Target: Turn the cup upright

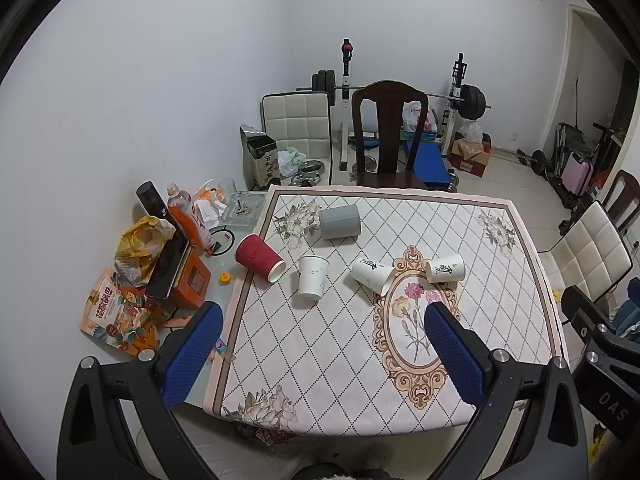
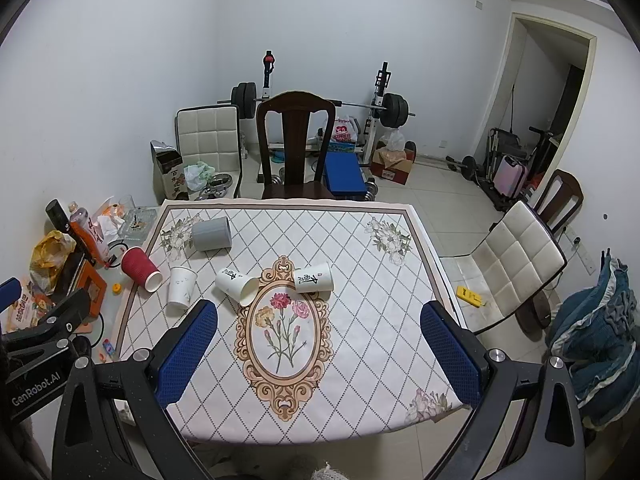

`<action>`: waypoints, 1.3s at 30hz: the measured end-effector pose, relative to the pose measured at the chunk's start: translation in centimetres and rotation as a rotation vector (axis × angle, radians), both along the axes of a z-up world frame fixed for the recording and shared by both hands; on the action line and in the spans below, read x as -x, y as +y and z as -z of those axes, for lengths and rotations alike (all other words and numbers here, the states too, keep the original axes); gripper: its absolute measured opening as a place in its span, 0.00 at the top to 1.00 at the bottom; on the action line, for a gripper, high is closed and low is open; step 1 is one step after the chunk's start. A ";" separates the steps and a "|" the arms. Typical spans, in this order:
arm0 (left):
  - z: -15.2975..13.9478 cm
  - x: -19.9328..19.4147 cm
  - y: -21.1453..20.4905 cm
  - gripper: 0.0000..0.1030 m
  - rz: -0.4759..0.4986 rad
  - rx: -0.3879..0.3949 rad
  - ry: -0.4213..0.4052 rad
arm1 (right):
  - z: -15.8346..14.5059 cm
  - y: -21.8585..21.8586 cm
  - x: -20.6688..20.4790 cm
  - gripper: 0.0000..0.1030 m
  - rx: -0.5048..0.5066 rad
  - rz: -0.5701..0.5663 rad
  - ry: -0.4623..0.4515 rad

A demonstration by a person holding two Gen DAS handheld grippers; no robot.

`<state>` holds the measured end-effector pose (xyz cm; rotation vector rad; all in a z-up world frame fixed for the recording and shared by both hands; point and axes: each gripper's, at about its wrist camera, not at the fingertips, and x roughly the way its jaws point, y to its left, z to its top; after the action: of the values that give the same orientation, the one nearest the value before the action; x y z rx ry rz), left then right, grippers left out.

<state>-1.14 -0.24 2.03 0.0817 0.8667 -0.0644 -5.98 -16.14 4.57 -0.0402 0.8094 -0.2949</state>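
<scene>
Several cups are on the floral tablecloth (image 1: 400, 380) (image 2: 360, 360). A grey cup (image 1: 340, 221) (image 2: 212, 233) lies on its side at the far left. A red ribbed cup (image 1: 258, 258) (image 2: 140, 268) lies on its side at the left edge. A plain white cup (image 1: 312, 277) (image 2: 181, 285) stands mouth up. Two white cups with black characters lie on their sides: one (image 1: 372, 276) (image 2: 237, 284) and another (image 1: 445, 268) (image 2: 314, 278). My left gripper (image 1: 324, 320) is open and empty above the near table. My right gripper (image 2: 320, 320) is open and empty, also near.
Clutter sits at the table's left: an orange bottle (image 1: 188, 216), a black bottle (image 1: 150, 198), a yellow bag (image 1: 140, 246), snack packs (image 1: 116, 312), a glass ashtray (image 1: 242, 210). A dark wooden chair (image 1: 388, 136) stands behind; a white chair (image 2: 516, 256) stands to the right.
</scene>
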 end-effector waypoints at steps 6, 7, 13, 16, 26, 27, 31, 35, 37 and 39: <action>-0.3 -0.1 -0.2 0.00 0.006 0.002 0.003 | 0.0 0.1 0.2 0.01 0.000 0.003 0.003; -0.4 -0.3 -0.3 0.00 0.010 0.004 0.004 | 0.1 0.1 0.3 0.01 -0.001 0.004 0.003; 2.3 -2.2 -0.1 0.00 0.031 0.000 0.043 | 2.7 -1.0 -0.2 0.01 -0.067 0.070 0.075; 5.2 -3.4 -0.2 0.00 0.048 -0.001 0.091 | 6.2 -2.3 -1.2 0.01 -0.100 0.130 0.152; 17.4 -7.8 -5.5 0.00 0.133 -0.094 0.321 | 19.8 -9.0 -4.3 0.01 -0.140 0.303 0.434; 18.4 -8.2 -6.2 0.00 0.139 -0.104 0.341 | 21.1 -9.8 -4.7 0.01 -0.146 0.310 0.458; 22.1 -10.4 -8.8 0.00 0.143 -0.148 0.426 | 25.3 -12.9 -7.0 0.01 -0.176 0.318 0.531; 24.1 -13.2 -11.7 0.00 0.149 -0.180 0.463 | 28.5 -15.9 -9.6 0.01 -0.209 0.309 0.590; 24.7 -14.5 -13.3 0.00 0.167 -0.205 0.463 | 29.8 -17.1 -10.9 0.01 -0.220 0.302 0.613; 25.4 -15.9 -14.9 0.00 0.198 -0.239 0.457 | 31.1 -18.4 -12.4 0.01 -0.228 0.295 0.631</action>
<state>14.72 -15.12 -23.41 0.3885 1.3194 -0.1691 6.41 -34.58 -26.48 0.2120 1.4773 -0.4765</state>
